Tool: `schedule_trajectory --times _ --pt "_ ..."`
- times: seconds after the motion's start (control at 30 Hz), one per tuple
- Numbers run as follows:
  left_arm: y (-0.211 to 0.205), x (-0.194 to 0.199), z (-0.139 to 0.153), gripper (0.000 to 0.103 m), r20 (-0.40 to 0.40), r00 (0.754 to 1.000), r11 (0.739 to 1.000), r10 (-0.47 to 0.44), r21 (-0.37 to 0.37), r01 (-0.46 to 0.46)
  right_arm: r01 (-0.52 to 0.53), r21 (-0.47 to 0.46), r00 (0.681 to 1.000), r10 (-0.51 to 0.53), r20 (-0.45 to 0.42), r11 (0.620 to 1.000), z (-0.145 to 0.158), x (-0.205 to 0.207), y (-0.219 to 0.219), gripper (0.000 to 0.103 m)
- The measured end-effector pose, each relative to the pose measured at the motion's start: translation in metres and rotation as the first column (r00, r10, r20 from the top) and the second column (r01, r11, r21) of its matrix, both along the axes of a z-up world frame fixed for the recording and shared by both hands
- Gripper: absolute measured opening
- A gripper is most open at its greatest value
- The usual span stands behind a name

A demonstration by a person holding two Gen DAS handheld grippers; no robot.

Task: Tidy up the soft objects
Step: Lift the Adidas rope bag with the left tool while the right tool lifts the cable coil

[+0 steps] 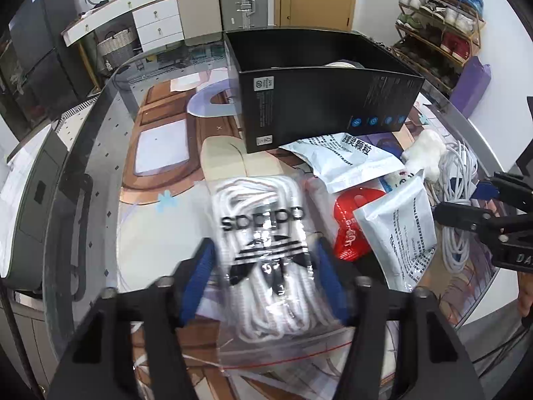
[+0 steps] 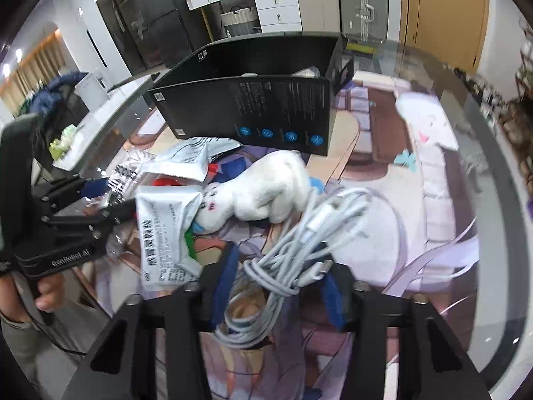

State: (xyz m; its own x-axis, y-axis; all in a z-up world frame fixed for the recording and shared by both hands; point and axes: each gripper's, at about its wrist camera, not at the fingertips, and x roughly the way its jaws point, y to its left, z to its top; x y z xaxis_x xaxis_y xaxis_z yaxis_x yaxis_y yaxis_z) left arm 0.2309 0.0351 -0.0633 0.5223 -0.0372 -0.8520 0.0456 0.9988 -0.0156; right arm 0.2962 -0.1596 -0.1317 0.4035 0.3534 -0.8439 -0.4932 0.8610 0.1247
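Observation:
My left gripper stands around a clear Adidas bag of white rope, one blue pad on each side, jaws fairly wide; whether the pads press the bag is not clear. My right gripper is around a bundle of white cables, pads on both sides of it. A white plush toy lies just beyond the cables. Silver medicine pouches and a red item lie between the two grippers. An open black box stands behind them, something white inside.
The round glass table has a printed mat under it. The table rim curves at the right. Beyond it stand drawers, suitcases, a shoe rack and a purple bag.

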Motion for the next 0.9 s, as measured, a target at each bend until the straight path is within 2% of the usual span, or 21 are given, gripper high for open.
schedule_trajectory --times 0.07,0.23,0.9 --pt "-0.001 -0.001 0.001 0.046 0.003 1.0 1.0 -0.004 0.014 0.004 -0.015 -0.011 1.0 0.015 0.003 1.0 0.002 -0.001 0.002 0.037" --pt "-0.003 -0.002 0.007 0.041 0.024 1.0 1.0 -0.009 0.019 0.008 -0.042 -0.05 0.998 0.044 0.037 0.998 0.008 -0.008 0.001 0.036" --pt "-0.008 -0.01 0.034 0.04 0.089 0.996 0.999 -0.02 -0.023 0.022 -0.08 0.004 0.99 0.079 0.116 0.997 0.044 -0.027 -0.003 0.036"
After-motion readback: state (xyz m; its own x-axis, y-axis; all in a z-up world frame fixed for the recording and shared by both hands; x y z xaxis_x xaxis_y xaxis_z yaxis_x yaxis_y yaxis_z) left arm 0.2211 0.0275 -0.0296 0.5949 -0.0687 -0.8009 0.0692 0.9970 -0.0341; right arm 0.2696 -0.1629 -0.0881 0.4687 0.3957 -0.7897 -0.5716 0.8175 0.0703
